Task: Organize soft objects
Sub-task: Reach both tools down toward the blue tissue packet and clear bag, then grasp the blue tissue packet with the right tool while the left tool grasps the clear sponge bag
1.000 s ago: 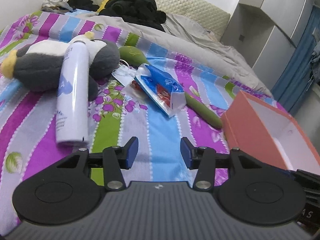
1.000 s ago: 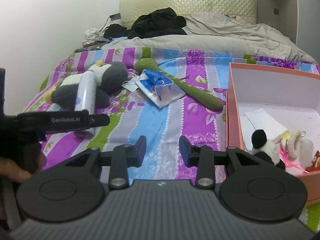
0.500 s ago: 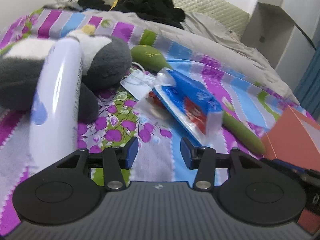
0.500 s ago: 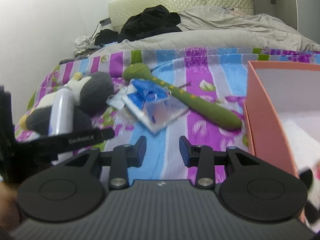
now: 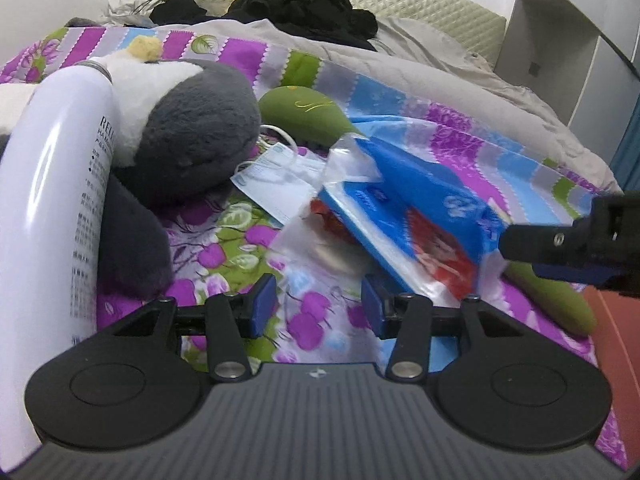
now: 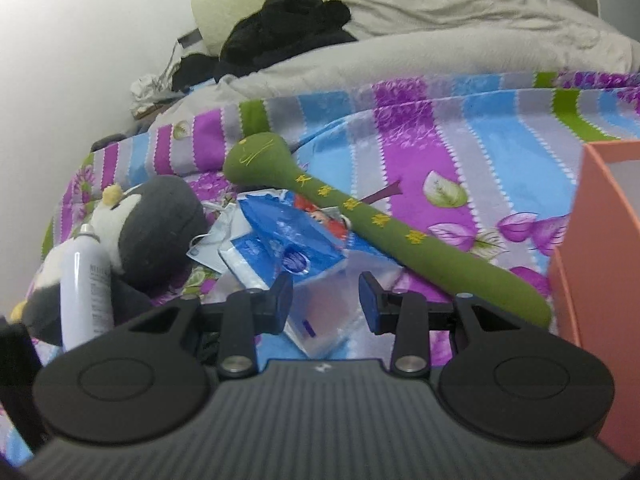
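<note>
Left gripper [image 5: 316,307]: jaws opening, nothing between the pads; it hangs low over the striped bedspread [image 5: 248,264], just in front of the clear edge of the blue packet [image 5: 416,216].
Right gripper [image 6: 325,299]: jaws apart and empty; below them lies the clear end of the blue packet [image 6: 288,240]. In the left view it comes in from the right edge, over the packet's right end.
Plush penguin [image 5: 188,136]: grey and white, lying on the bedspread at left, behind the left gripper.
Spray can [image 5: 52,208]: white, lying against the penguin's near side.
Green plush stick [image 6: 384,228]: round head near the penguin and packet, its long shaft running down and right toward the orange box [image 6: 596,264]; it passes just right of the right gripper.
Face mask [image 5: 276,184]: pale blue, between the penguin and the packet, partly under the packet.
Far end of bed: grey duvet [image 6: 440,52] with black clothes [image 6: 288,28] heaped on it.
</note>
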The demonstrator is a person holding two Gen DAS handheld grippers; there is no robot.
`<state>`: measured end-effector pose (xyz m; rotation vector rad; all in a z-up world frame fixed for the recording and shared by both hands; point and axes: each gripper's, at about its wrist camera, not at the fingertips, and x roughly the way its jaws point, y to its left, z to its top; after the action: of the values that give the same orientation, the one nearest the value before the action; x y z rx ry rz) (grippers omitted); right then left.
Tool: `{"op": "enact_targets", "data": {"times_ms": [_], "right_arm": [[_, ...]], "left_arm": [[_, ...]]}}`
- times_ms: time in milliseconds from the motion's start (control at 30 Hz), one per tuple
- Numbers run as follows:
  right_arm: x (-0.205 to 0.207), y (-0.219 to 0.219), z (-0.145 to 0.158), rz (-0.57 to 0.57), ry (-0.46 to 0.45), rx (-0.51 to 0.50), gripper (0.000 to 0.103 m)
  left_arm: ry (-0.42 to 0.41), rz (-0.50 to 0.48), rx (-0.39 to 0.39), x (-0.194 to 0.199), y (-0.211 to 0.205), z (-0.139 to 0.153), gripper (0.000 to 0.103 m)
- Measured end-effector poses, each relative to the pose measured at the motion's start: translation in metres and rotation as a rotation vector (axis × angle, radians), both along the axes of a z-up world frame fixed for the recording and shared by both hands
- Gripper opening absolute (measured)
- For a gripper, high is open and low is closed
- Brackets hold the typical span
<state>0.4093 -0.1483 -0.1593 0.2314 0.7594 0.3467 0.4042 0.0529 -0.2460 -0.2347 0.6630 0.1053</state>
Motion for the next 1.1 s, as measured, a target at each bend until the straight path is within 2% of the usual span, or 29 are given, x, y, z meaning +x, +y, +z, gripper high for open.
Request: {"op": "enact_targets", "data": {"times_ms": [167,233,300,367,500,633,867,967,1100], "right_arm": [[0.014,0.022,0.011,0.051,0.032,-0.08,0.04],[0.02,0.027,0.016,0.054,0.048,-0.123,0.04],[0.025,0.03,0.022,0.073,0.061,-0.144,0.042],[0.035,0.038,0.03,0.118,0.075,-0.186,0.048],[0.054,0.052,0.042,0.212,0.122,-0.246,0.048],[0.066,0.066,0.049,0.315,0.163,-0.321,0.048],[0.079,0.054,0.049,0.374,0.227,-0.297,0.048],[0.081,0.054,0.042,0.391,0.229,-0.321,0.048],[0.09,0.05,0.033,0.377,0.248,-0.284,0.049]], "left_arm": [[0.0,0.011,0.008,0.009,0.009,-0.001,0.068],[-0.002,0.0,-0.019,0.012,0.013,-0.001,0.078],[0.006,0.007,-0.044,0.014,0.016,-0.001,0.078],[0.009,0.001,-0.053,0.018,0.018,0.0,0.078],[0.03,-0.031,-0.036,0.021,0.018,0.001,0.079],[0.042,-0.086,0.019,0.022,0.015,0.003,0.079],[0.048,-0.112,0.0,0.029,0.021,0.008,0.079],[0.06,-0.118,-0.016,0.035,0.023,0.008,0.079],[0.071,-0.113,0.023,0.042,0.02,0.008,0.079]]}}
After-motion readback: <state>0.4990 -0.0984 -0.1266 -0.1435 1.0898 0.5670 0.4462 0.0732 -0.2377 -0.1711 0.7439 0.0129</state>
